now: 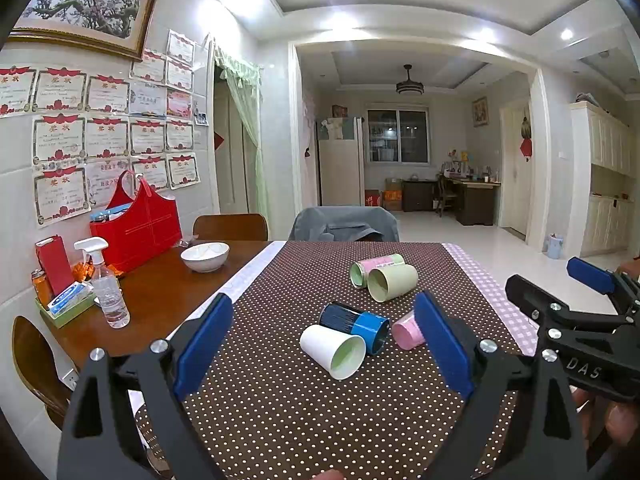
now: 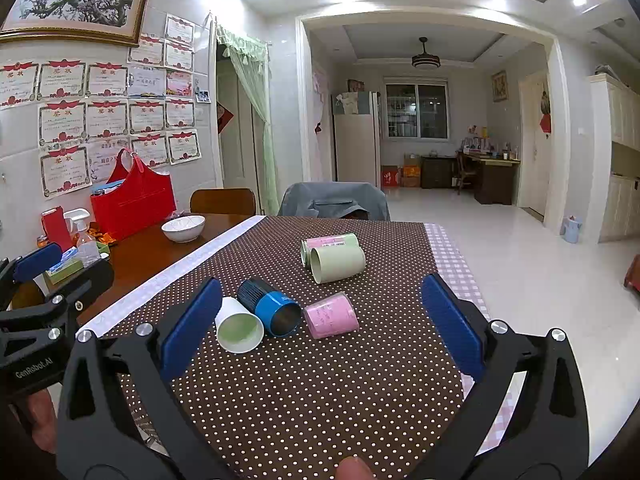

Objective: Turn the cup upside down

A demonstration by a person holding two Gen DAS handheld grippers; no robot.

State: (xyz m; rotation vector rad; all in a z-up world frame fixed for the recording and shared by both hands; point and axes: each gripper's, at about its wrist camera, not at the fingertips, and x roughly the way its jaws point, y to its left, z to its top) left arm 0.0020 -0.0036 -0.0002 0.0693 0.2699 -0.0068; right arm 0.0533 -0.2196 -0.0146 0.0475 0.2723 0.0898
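While both claws, left claw point(image 1: 324, 344) and right claw point(image 2: 322, 322), hover spread wide, pinch the near white cup point(image 1: 334, 350) mid-wall, then tip it rim-down on the tabletop point(image 1: 280, 408).

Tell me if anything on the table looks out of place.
Yes: all five cups lie tipped on their sides on the dotted cloth: white cup, blue cup, pink cup, green cup, and a pink-labelled one behind it. Nothing looks spilled.

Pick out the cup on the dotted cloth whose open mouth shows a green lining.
The white paper cup, lying nearest the left gripper; it alone is white outside and green inside.
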